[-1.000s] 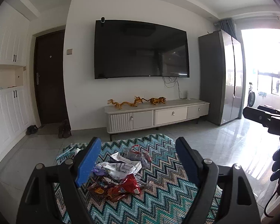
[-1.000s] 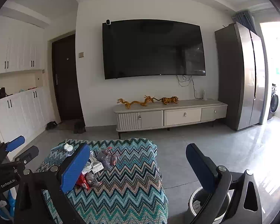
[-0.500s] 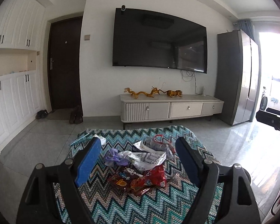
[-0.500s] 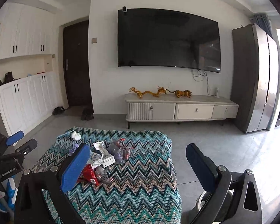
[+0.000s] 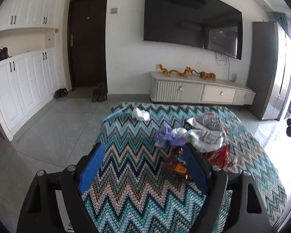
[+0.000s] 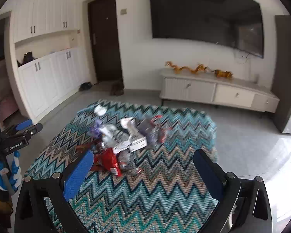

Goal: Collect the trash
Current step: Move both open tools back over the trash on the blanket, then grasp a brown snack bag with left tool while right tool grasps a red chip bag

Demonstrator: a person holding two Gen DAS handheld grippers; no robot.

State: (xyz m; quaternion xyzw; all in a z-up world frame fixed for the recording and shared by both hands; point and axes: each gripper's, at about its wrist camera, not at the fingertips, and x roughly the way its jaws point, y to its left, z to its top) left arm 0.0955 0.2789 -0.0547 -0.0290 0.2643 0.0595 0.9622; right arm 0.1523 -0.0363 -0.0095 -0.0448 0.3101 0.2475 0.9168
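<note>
The table wears a knitted cover with a zigzag pattern in teal, dark blue, beige and white. On it lie a white crumpled tissue, a purple bag, a red wrapper and a brown-orange wrapper. The left gripper is black with blue pads. The door is dark brown, the cupboards white, the dragon figures golden.

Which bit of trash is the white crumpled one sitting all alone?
Find the zigzag-patterned teal cloth covering the low table. Near its far edge lies a small crumpled white tissue. Unlike the heap of colourful wrappers, it sits apart, alone.
</note>
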